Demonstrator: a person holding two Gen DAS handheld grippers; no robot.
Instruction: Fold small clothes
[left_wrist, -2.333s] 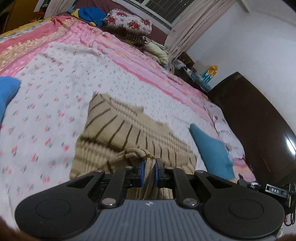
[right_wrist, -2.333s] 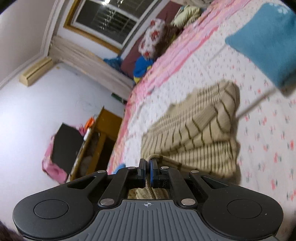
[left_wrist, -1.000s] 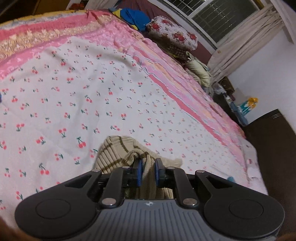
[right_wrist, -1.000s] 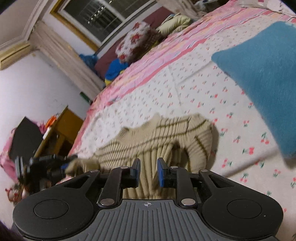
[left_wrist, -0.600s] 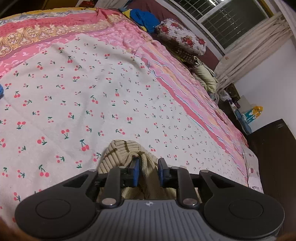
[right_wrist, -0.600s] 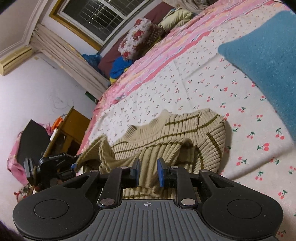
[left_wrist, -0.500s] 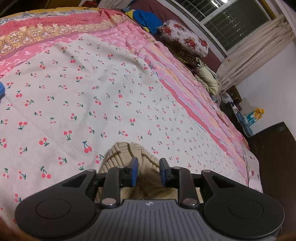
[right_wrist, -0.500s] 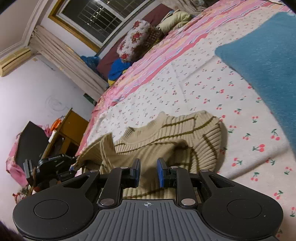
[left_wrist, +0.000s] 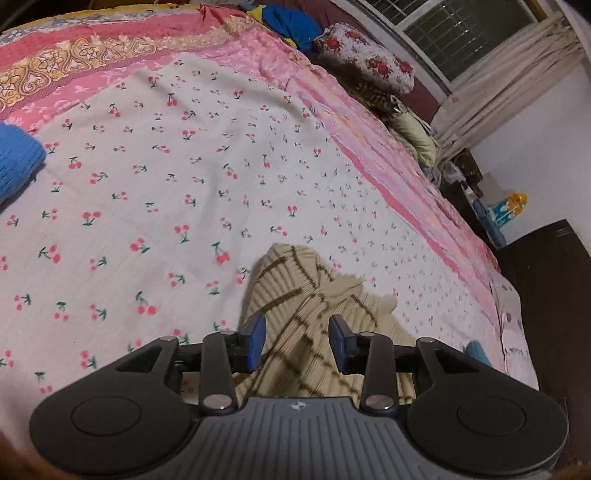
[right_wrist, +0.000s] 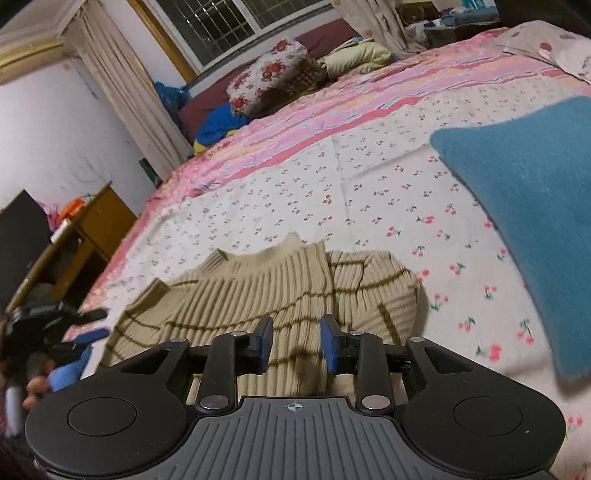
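Note:
A beige knit sweater with brown stripes (right_wrist: 280, 295) lies folded over on the cherry-print bedsheet (right_wrist: 369, 199). It also shows in the left wrist view (left_wrist: 295, 295) just past the fingers. My left gripper (left_wrist: 298, 341) is open above the sweater and holds nothing. My right gripper (right_wrist: 295, 341) is open above the sweater's near edge and holds nothing. The left gripper also shows at the left edge of the right wrist view (right_wrist: 79, 332).
A teal cloth (right_wrist: 524, 199) lies on the bed to the right of the sweater. A blue knit piece (left_wrist: 14, 162) lies at the far left. Floral pillows (right_wrist: 273, 77) and a blue bundle (left_wrist: 291, 18) sit at the bed's head. A wooden cabinet (right_wrist: 88, 236) stands beside the bed.
Both grippers carried the sweater's edge over and laid it down. The right gripper opened first, then the left opened wide and let go. The sweater now lies folded on the sheet.

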